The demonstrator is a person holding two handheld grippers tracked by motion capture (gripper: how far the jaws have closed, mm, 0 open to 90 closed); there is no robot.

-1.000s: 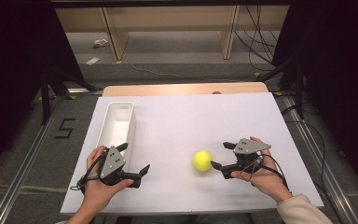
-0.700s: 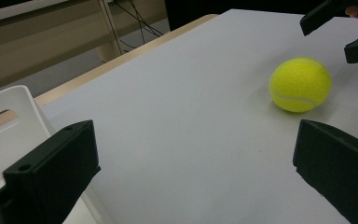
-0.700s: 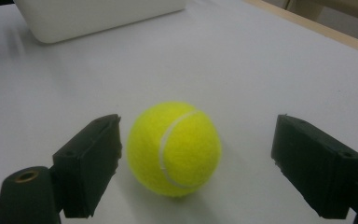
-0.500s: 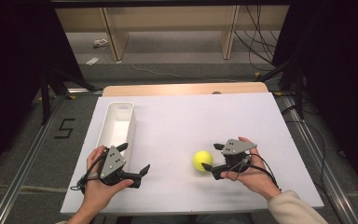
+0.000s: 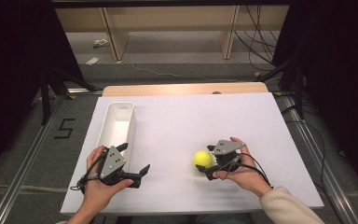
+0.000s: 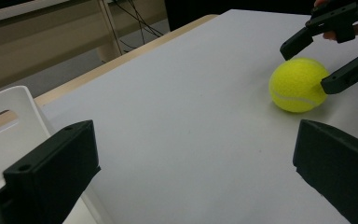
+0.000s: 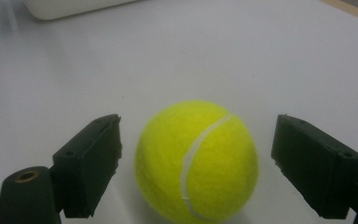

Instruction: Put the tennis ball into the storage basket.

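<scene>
My right gripper point(image 5: 204, 169) brackets a fuzzy yellow tennis ball point(image 5: 203, 159) on the smooth white table point(image 5: 205, 121), jaws spread wide on either side with a gap to the felt. The ball sits right of centre near my edge. At nine o'clock from it, my left gripper point(image 5: 133, 163) rests, jaws wide and empty, beside a long white plastic bin point(image 5: 117, 123).

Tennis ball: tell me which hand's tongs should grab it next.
Right. The right tongs stand open with the tennis ball already between their jaws, so they only need to shut. The left tongs, also open, sit beside the white bin, well apart from the ball.
</scene>
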